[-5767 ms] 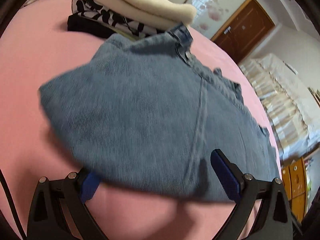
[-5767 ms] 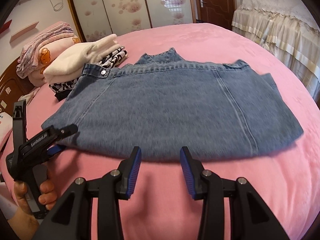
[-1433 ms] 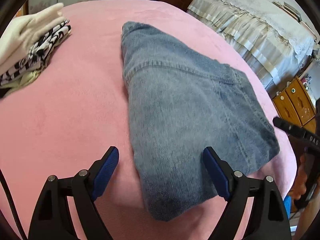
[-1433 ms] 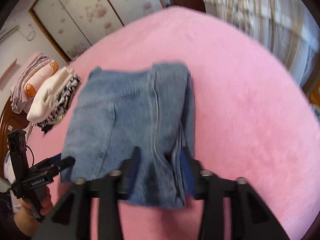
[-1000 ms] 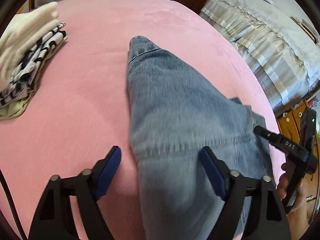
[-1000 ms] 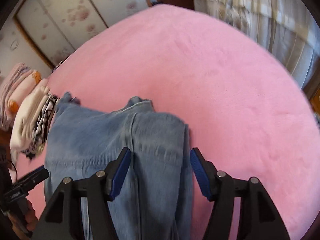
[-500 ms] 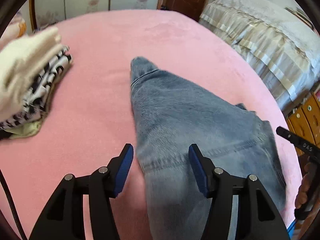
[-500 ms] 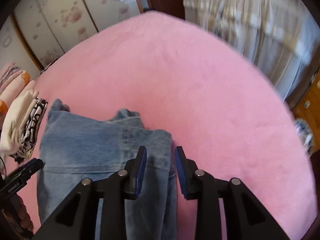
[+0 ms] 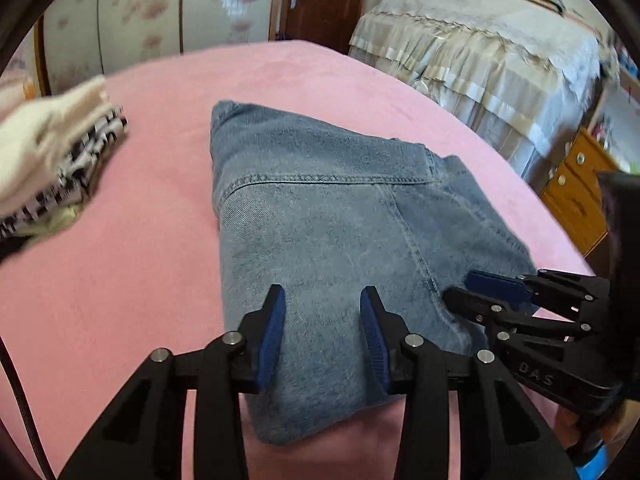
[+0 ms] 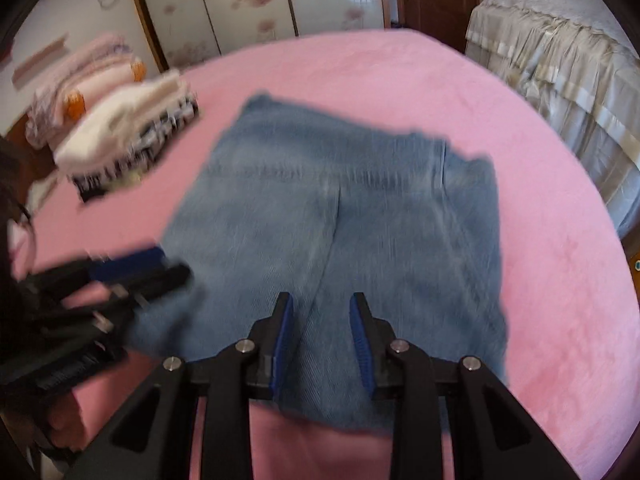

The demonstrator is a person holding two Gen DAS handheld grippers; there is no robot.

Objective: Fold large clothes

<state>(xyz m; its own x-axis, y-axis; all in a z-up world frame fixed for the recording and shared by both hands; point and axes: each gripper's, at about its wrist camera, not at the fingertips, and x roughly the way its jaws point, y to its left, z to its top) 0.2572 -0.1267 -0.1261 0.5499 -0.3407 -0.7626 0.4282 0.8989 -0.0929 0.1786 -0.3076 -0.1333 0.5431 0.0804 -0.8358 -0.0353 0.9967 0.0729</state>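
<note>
Black plastic on the right gripper [image 9: 486,292] carries the raised letters "DAS", read in the left wrist view; no other writing is legible.

Item, far left: stack of folded clothes [image 9: 52,160], cream piece on top, black-and-white patterned piece beneath, resting on the pink bedspread [image 9: 120,264], well apart from the denim. Behind it in the right wrist view, a pink bundle [image 10: 80,84], blurred.

Item, centre: folded jeans [image 9: 328,240], blue denim, lying flat on the bedspread in a compact block, seams and stitching uppermost.

Item, right: second bed with cream frilled cover [image 9: 500,60]; wooden drawer unit [image 9: 576,200] beside it.

Left gripper [image 9: 322,336]: pitched down over the near edge of the jeans, blue pads astride the denim, jaws closing, a gap visible on both sides, no cloth pinched.

Right gripper, own view [image 10: 322,340]: likewise pitched down at the near edge, jaws narrowly parted over the fabric, nothing clamped. Both tools sit side by side, nearly touching.
</note>
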